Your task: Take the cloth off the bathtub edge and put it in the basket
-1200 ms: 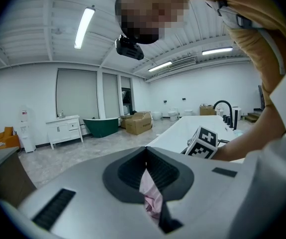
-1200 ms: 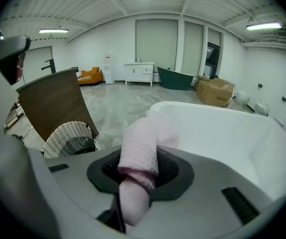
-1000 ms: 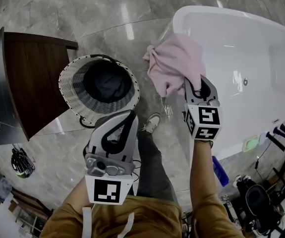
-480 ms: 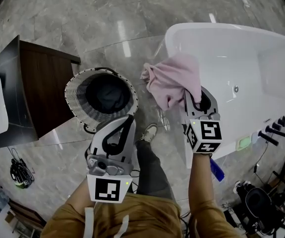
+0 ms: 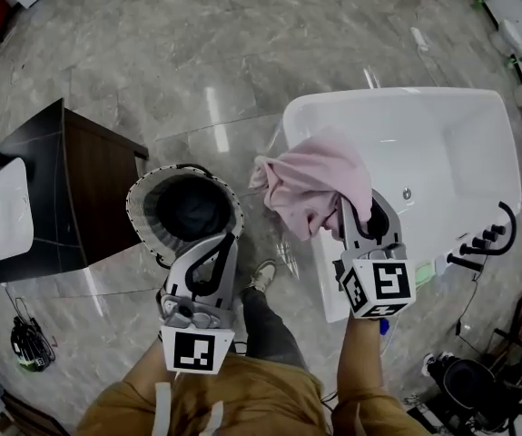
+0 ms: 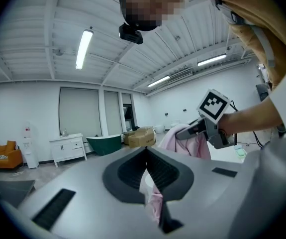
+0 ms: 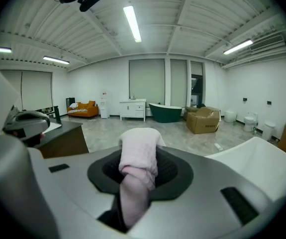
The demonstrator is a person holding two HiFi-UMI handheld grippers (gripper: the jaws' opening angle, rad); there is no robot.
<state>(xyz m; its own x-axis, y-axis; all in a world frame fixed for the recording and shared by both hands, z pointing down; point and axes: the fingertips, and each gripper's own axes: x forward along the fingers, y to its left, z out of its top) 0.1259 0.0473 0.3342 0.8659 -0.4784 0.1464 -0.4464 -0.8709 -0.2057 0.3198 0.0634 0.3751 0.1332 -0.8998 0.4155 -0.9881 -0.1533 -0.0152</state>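
The pink cloth (image 5: 310,187) hangs bunched in the air over the near corner of the white bathtub (image 5: 424,116), clear of its edge. My right gripper (image 5: 359,214) is shut on it from below. In the right gripper view the cloth (image 7: 138,153) sticks up between the jaws. The round wicker basket (image 5: 142,198), dark inside, stands on the floor to the left of the cloth. My left gripper (image 5: 227,242) hovers over the basket's near rim, shut, apart from the cloth. A pink strip shows through the slit of the left gripper (image 6: 146,151) in its own view.
A dark wooden cabinet (image 5: 88,180) with a white basin (image 5: 4,209) stands left of the basket. Black taps (image 5: 483,239) sit at the tub's near right. The person's shoe (image 5: 262,275) is on the grey marble floor between basket and tub. A cardboard box (image 7: 205,119) lies far off.
Both grippers have risen, the right one more, carrying the pink cloth up from the tub. The head view has pulled back, showing more floor and the whole tub.
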